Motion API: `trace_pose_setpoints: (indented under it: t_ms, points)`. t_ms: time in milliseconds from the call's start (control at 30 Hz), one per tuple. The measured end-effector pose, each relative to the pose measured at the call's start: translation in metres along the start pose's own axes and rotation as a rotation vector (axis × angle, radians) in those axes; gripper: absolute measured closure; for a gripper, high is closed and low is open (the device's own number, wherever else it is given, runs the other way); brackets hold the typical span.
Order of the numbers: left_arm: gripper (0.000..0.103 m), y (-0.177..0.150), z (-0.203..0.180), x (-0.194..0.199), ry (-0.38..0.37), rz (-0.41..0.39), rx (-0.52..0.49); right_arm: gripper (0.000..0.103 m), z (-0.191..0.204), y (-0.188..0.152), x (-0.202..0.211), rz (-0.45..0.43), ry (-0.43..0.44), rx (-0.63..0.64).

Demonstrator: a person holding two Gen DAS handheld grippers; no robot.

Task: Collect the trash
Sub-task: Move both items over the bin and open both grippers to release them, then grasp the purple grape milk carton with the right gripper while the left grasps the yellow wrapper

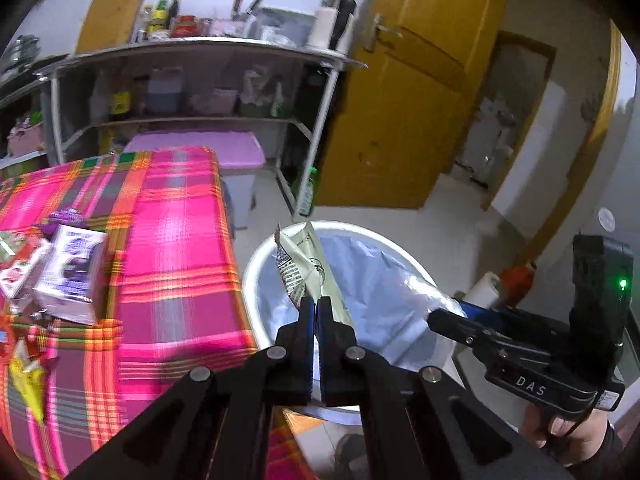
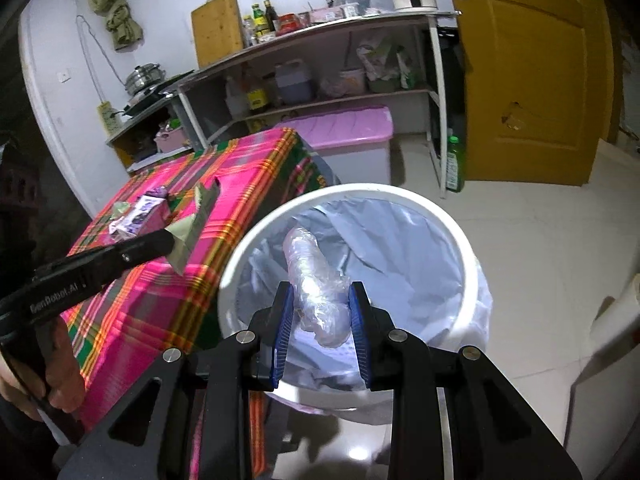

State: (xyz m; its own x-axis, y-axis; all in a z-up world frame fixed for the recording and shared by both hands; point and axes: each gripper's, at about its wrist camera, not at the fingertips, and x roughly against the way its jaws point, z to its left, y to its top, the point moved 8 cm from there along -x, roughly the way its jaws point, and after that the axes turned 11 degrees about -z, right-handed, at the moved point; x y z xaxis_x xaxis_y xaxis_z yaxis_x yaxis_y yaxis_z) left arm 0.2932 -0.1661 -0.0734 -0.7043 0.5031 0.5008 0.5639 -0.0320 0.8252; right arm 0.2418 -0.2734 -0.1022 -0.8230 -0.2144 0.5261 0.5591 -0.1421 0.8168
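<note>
White bin [image 2: 432, 216] with pale liner is my landmark. My left gripper [image 1: 316, 308] has its jaws pressed together, pinching a flat beige wrapper [image 1: 310, 258] by its lower edge; the wrapper stands upright over the bin's near-left rim. My right gripper [image 2: 320, 316] has its jaws partly spread, pinching a crumpled wad of clear plastic film [image 2: 316, 280] over the bin's mouth. Left of the bin, touching its side, is the worktop under a pink plaid cloth [image 1: 176, 240]. A purple-and-white carton [image 1: 70, 274] and loose wrappers [image 1: 26, 372] lie there, well apart from the bin.
</note>
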Motion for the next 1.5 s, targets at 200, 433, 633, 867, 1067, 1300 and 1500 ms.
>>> trace_pose_setpoints:
  t_ms: [200,433,633,867,1067,1300,1500]
  points:
    - [0.101,-0.013,-0.009,-0.028,-0.004,0.056,-0.021,0.073,-0.015,-0.006,-0.010,0.031,-0.026,-0.021]
    - [0.100,-0.019,-0.009,-0.037,-0.005,0.078,-0.023,0.058,-0.023,-0.010,-0.014,0.039,-0.021,-0.030]
    - [0.100,-0.014,0.000,-0.024,0.000,0.049,0.008,0.058,-0.019,-0.004,-0.006,0.009,-0.016,-0.034]
    - [0.100,-0.006,0.006,0.016,0.030,-0.028,0.004,0.058,0.001,0.007,0.019,-0.042,-0.017,0.001]
    - [0.100,-0.012,0.020,0.062,0.084,-0.084,0.010,0.058,0.029,0.009,0.041,-0.073,0.016,0.027]
    - [0.100,-0.027,0.037,0.105,0.140,-0.110,0.022,0.056,0.073,0.005,0.051,-0.094,0.107,0.072]
    - [0.100,-0.039,0.054,0.135,0.186,-0.132,0.029,0.050,0.102,-0.002,0.044,-0.070,0.163,0.108]
